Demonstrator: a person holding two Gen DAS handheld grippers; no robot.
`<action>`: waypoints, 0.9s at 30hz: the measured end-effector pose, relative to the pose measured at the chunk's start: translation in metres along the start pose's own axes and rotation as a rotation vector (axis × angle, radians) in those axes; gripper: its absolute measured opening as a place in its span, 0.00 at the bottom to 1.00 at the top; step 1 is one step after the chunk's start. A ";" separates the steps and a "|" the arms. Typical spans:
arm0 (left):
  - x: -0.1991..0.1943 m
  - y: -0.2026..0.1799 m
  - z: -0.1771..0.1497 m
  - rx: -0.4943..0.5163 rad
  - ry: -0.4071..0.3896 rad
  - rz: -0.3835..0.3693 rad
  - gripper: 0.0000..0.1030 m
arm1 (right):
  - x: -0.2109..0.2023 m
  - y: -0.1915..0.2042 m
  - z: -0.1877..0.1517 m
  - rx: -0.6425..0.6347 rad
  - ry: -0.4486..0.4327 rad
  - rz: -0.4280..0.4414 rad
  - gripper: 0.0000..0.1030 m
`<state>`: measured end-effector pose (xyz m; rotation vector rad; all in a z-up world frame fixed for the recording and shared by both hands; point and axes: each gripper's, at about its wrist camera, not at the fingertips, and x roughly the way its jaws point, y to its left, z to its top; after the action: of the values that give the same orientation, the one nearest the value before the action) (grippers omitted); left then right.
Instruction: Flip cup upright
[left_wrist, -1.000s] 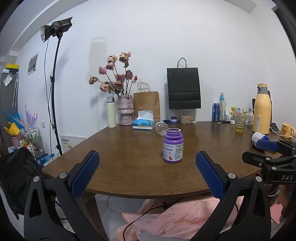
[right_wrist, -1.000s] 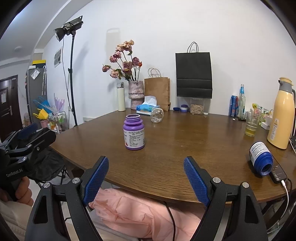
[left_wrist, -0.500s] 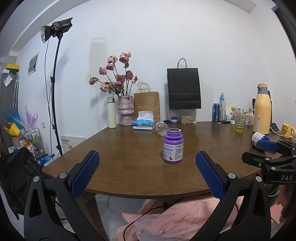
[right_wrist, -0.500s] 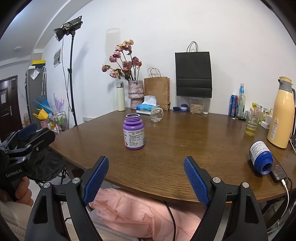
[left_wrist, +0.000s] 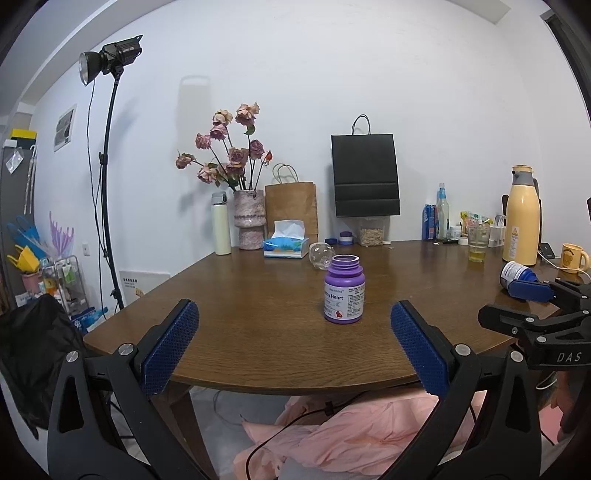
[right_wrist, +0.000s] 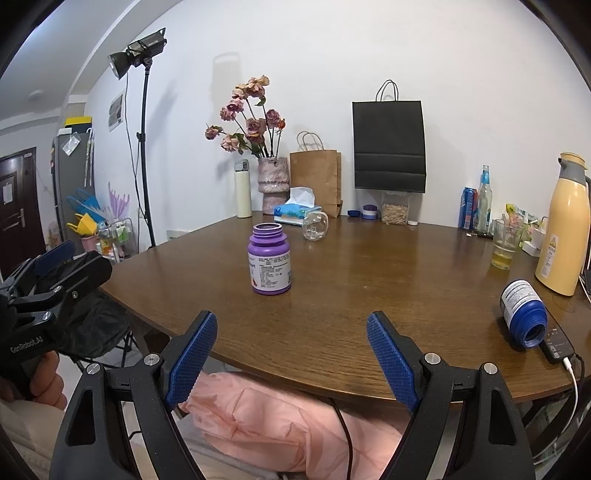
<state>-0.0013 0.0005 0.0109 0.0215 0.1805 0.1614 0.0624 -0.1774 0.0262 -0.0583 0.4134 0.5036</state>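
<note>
A clear glass cup (left_wrist: 320, 254) lies on its side on the brown table (left_wrist: 258, 295), behind an upright open purple bottle (left_wrist: 344, 290). It also shows in the right wrist view (right_wrist: 315, 226), behind the purple bottle (right_wrist: 269, 264). My left gripper (left_wrist: 293, 345) is open and empty at the table's near edge, well short of the cup. My right gripper (right_wrist: 291, 358) is open and empty, also at the near edge. Each gripper shows at the side of the other's view.
A blue-and-white bottle (right_wrist: 523, 313) lies on its side at the right beside a phone with cable (right_wrist: 557, 345). A yellow thermos (right_wrist: 562, 225), drinking glass (right_wrist: 505, 244), tissue box (right_wrist: 295, 210), vase of flowers (right_wrist: 272, 184) and paper bags stand at the back.
</note>
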 end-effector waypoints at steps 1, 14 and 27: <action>0.000 0.000 0.000 -0.001 0.000 0.001 1.00 | 0.000 0.000 0.000 -0.001 -0.001 0.001 0.85; 0.000 0.003 0.000 -0.005 -0.001 -0.004 1.00 | 0.000 0.001 0.000 -0.004 0.005 0.004 0.85; 0.000 0.003 -0.001 -0.004 -0.003 -0.004 1.00 | 0.001 0.001 0.000 -0.003 0.007 0.006 0.85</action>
<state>-0.0024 0.0038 0.0104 0.0178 0.1774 0.1576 0.0622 -0.1762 0.0258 -0.0620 0.4202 0.5097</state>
